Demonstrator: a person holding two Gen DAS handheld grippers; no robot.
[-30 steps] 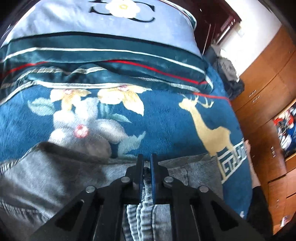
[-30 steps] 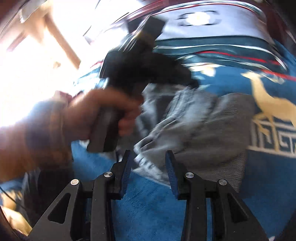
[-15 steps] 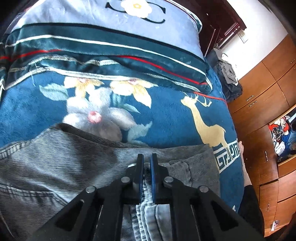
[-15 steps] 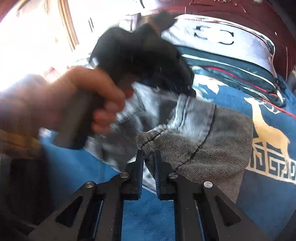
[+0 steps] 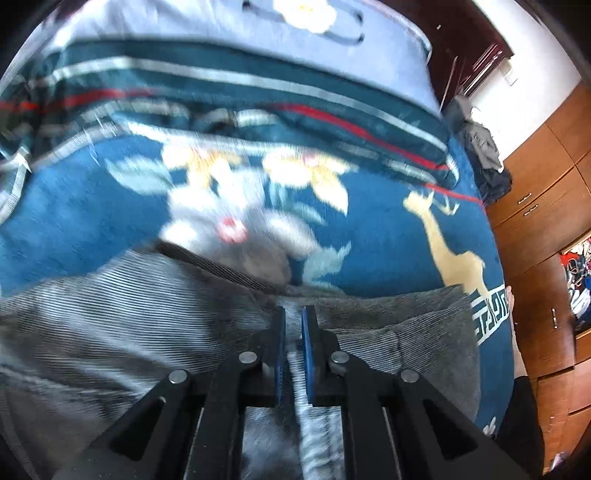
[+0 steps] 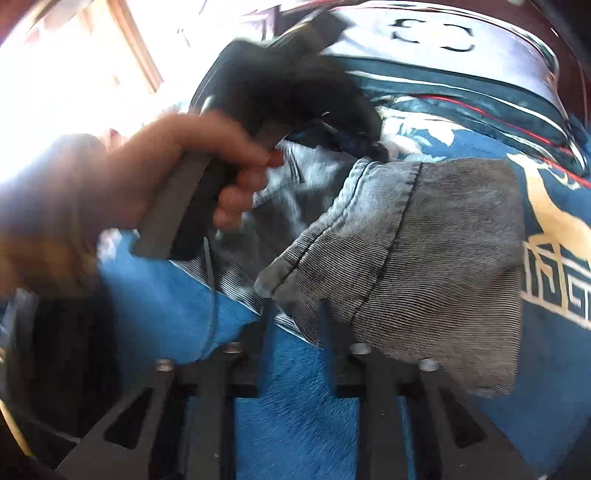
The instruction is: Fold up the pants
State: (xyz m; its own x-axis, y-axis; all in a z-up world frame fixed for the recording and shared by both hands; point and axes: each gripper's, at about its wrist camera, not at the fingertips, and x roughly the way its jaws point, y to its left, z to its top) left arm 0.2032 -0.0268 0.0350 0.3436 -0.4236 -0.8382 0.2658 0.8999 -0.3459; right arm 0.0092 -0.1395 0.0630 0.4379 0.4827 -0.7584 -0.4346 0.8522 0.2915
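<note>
Grey corduroy pants [image 5: 122,332] lie folded on a blue patterned blanket [image 5: 388,251]. My left gripper [image 5: 293,317] is shut on a fold of the pants' fabric, which runs between its blue pads. In the right wrist view the pants [image 6: 443,258] lie ahead, and the left gripper [image 6: 295,92] with the hand holding it is at the upper left, pinching the pants' far edge. My right gripper [image 6: 295,310] is open, its fingers on either side of the pants' near corner, which lies on the blanket [image 6: 295,406].
A striped quilt [image 5: 258,96] and a pale pillow [image 5: 229,26] lie at the head of the bed. Wooden wardrobes [image 5: 546,177] stand to the right, with dark clothes [image 5: 484,158] piled beside the bed. A bright window [image 6: 74,55] is at the left.
My right gripper, shut half a second ago at the pants' near corner, has opened. The left gripper keeps its hold and has shifted a little; the view is blurred by motion.
</note>
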